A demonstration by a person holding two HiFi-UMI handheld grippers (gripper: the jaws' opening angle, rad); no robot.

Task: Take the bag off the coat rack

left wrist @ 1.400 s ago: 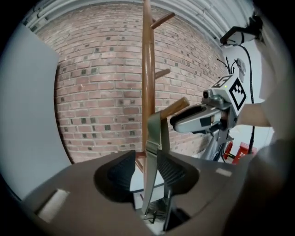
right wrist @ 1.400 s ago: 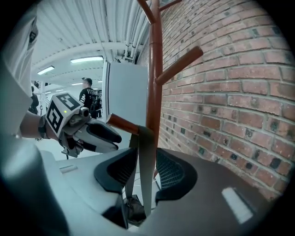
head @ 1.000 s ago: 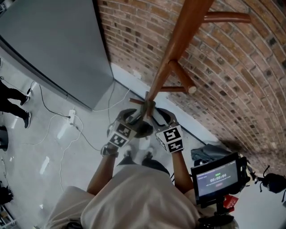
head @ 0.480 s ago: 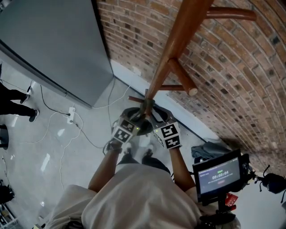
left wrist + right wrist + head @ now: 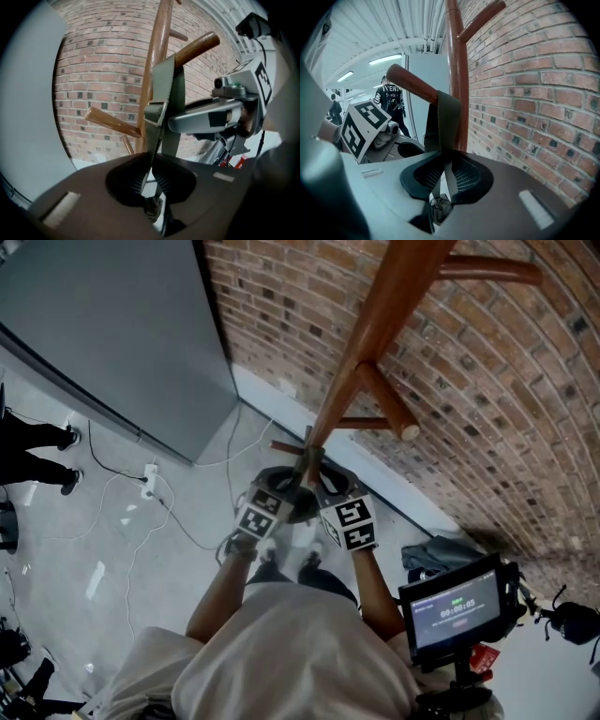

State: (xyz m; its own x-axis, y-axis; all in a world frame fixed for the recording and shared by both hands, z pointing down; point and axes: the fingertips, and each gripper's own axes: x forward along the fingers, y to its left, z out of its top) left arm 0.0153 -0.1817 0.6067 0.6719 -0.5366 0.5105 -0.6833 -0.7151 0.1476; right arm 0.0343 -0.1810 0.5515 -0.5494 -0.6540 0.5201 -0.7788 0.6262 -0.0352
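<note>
The left gripper (image 5: 150,180), its jaws just closing narrow, pinches one length of the bag's green strap (image 5: 164,93) looped over a peg (image 5: 197,47) of the coat rack (image 5: 157,61), and the right gripper (image 5: 446,180), also just closing, pinches the other, likely to lift the loop off together, the bag's body hidden below

Brick wall (image 5: 487,381) stands close behind coat rack (image 5: 375,324); floor (image 5: 56,559) leftward lies open.

The small monitor (image 5: 452,608) on its stand beside the person shows a timer, about 00:00:05; its other lines are too small to read. Further off, someone's black shirt (image 5: 392,92) carries white letters, "IVER" legible.
</note>
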